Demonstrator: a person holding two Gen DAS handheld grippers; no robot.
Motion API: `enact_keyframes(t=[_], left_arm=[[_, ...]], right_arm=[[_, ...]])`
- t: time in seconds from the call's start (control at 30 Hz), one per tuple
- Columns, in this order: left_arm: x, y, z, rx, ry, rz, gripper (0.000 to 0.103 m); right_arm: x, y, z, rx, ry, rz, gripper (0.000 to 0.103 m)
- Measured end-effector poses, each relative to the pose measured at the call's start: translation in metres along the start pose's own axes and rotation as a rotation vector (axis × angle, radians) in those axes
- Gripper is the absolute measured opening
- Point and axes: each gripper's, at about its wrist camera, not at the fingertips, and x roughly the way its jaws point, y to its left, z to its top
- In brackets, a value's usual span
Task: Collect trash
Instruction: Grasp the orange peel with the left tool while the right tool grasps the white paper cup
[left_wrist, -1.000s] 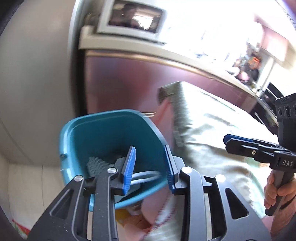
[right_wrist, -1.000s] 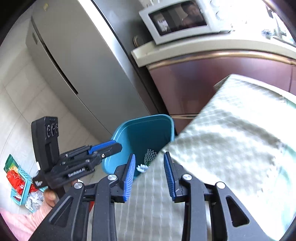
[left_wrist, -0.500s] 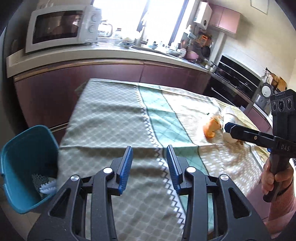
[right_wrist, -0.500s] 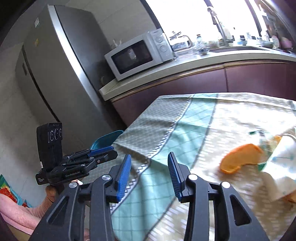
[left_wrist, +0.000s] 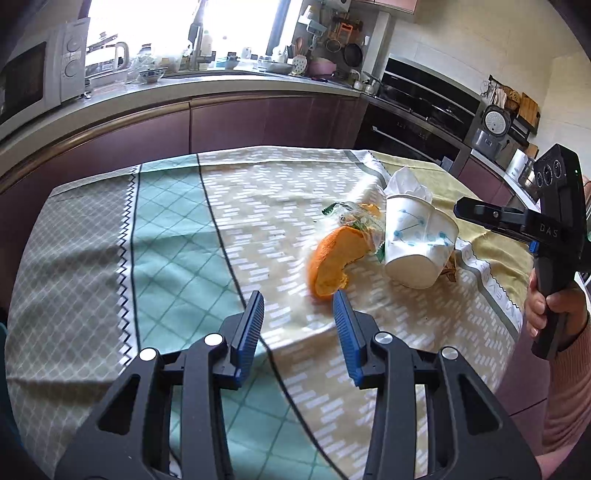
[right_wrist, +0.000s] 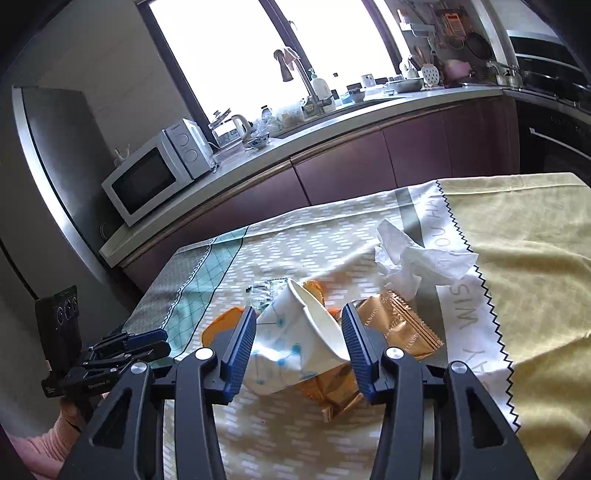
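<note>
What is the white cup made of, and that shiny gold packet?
The cup looks like thin matte paper: printed blue dots, and its rim is squashed out of round. The gold packet looks like glossy foil or plastic film, with crimped zigzag ends.

Your windows (right_wrist: 266, 48) blow out white with daylight, backlighting the kitchen. The tabletop (left_wrist: 258, 206) is bright, with a soft shadow across its left side. Fisheye bending curves your edges, corners go black, and slight motion blur smears the cloth.
</note>
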Motion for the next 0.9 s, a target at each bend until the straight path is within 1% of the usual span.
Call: enact_keyframes(t=[0.07, 0.13, 0.27, 0.37, 0.4, 0.47, 0.53, 0.57, 0.6, 0.63, 0.67, 0.7, 0.73, 0.9], left_arm=[[0.012, -0.005, 0.006, 0.011, 0.018, 0.008, 0.039], [0.021, -0.008, 0.009, 0.02, 0.035, -0.007, 0.039], [0.036, -0.014, 0.017, 0.039, 0.062, 0.016, 0.039], [0.046, -0.013, 0.022, 0.043, 0.082, 0.019, 0.039], [0.049, -0.013, 0.023, 0.044, 0.089, 0.018, 0.037], [0.056, -0.012, 0.024, 0.037, 0.108, 0.02, 0.033], [0.061, -0.011, 0.024, 0.026, 0.121, 0.022, 0.026], [0.061, -0.01, 0.024, 0.021, 0.119, 0.023, 0.024], [0.06, -0.009, 0.024, 0.014, 0.116, 0.014, 0.018], [0.058, -0.008, 0.024, 0.006, 0.114, 0.002, 0.01], [0.056, -0.007, 0.023, 0.0, 0.111, -0.002, 0.007], [0.054, -0.008, 0.023, -0.002, 0.108, -0.001, 0.007], [0.052, -0.007, 0.022, -0.003, 0.105, -0.001, 0.007], [0.038, -0.008, 0.014, -0.005, 0.09, 0.004, 0.006]], right_arm=[[0.006, -0.006, 0.001, -0.004, 0.017, 0.002, 0.047], [0.009, -0.006, 0.001, -0.017, 0.03, 0.031, 0.047], [0.012, 0.002, -0.002, -0.047, 0.055, 0.065, 0.046], [0.011, 0.007, -0.005, -0.067, 0.064, 0.083, 0.042], [0.01, 0.008, -0.007, -0.072, 0.067, 0.084, 0.038], [0.008, 0.01, -0.009, -0.073, 0.066, 0.084, 0.036], [0.006, 0.01, -0.011, -0.071, 0.065, 0.088, 0.029], [0.005, 0.01, -0.012, -0.068, 0.064, 0.09, 0.025], [0.004, 0.01, -0.014, -0.063, 0.063, 0.094, 0.021], [0.003, 0.01, -0.015, -0.058, 0.063, 0.1, 0.019], [0.002, 0.01, -0.017, -0.055, 0.064, 0.104, 0.013], [0.002, 0.01, -0.018, -0.056, 0.065, 0.103, 0.007], [0.001, 0.011, -0.02, -0.057, 0.066, 0.102, 0.005], [-0.005, 0.014, -0.024, -0.039, 0.045, 0.12, 0.003]])
